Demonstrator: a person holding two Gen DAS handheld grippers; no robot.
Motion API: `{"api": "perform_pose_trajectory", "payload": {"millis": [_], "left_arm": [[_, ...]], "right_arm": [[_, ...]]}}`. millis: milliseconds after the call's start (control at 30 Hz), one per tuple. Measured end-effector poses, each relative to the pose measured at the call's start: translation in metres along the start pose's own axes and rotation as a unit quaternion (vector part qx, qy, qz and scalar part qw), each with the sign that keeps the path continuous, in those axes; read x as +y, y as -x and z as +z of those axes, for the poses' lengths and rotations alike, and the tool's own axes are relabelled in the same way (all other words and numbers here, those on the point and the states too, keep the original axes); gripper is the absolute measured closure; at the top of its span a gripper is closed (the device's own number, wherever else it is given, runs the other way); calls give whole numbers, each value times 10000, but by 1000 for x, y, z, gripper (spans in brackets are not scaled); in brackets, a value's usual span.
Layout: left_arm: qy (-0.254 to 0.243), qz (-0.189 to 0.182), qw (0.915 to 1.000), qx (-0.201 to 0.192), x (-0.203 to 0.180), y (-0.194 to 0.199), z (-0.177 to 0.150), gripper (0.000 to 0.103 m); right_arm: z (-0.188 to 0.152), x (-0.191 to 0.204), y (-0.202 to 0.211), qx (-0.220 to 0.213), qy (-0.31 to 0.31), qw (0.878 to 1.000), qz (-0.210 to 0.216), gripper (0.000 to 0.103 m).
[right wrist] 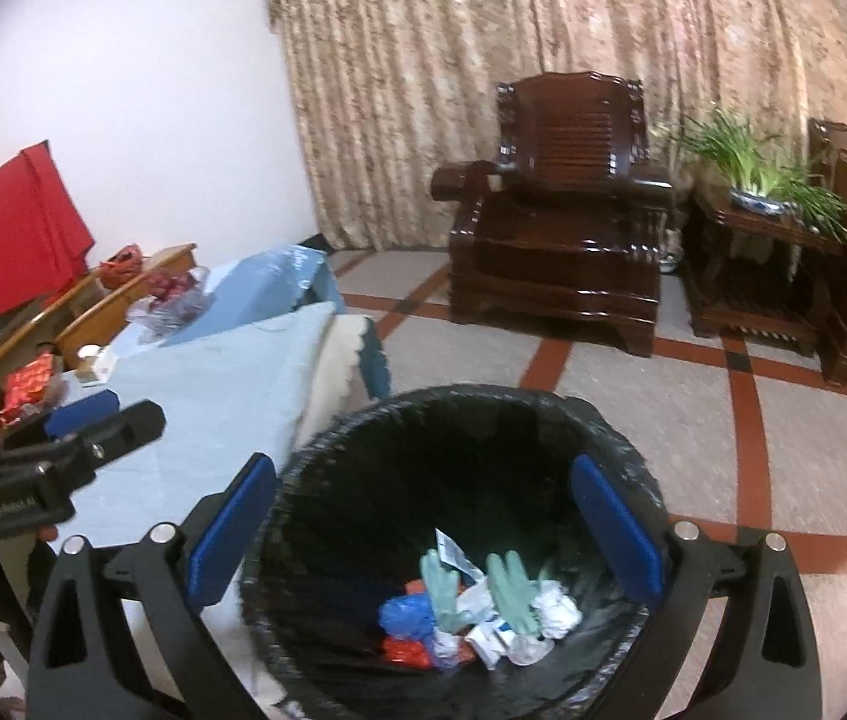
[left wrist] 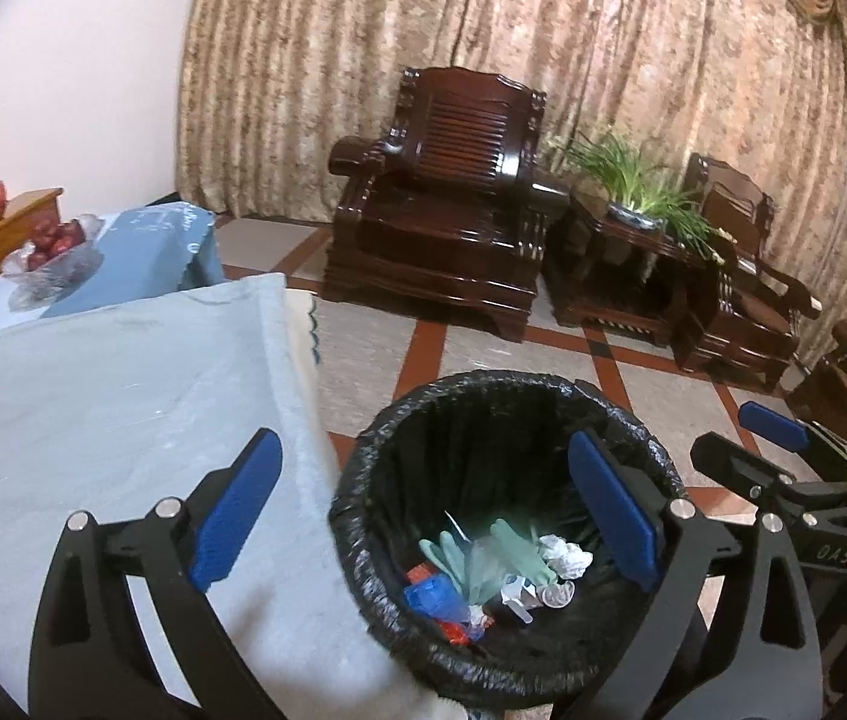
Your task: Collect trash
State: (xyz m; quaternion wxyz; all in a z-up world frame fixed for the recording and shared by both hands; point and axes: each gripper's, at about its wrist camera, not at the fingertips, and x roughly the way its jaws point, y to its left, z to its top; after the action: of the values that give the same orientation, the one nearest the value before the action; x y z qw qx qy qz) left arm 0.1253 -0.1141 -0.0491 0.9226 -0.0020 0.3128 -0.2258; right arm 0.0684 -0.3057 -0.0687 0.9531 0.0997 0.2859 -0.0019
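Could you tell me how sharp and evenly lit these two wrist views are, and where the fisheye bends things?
Left wrist view: fairly sharp; the trash in the bin reads clearly, glare on the armchair, floor lines bow. Right wrist view: softer, the bin rim smeared, its inside dark, the curtain curving towards the edges.

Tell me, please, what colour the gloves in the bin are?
Pale green gloves; clearest in the right wrist view.

White letters reading "OAS" are showing on the black body of the right gripper; small white lettering on the left gripper is showing too blurred to read.
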Motion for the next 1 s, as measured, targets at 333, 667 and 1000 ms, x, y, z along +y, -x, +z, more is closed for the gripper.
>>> {"api": "perform_pose_trajectory", "payload": {"millis": [333,667,1000], "left_arm": [[84,361,9993,-46,15,54,-6,7],[111,604,9976,-325,21,98,1,7],[97,693,9961,-539,20,126,5,7]], "right_arm": [[8,36,28,3,186,9994,287,6],[18,67,47,-69,460,9981,412,6],[23,87,58,-207,690,9964,458,6]]}}
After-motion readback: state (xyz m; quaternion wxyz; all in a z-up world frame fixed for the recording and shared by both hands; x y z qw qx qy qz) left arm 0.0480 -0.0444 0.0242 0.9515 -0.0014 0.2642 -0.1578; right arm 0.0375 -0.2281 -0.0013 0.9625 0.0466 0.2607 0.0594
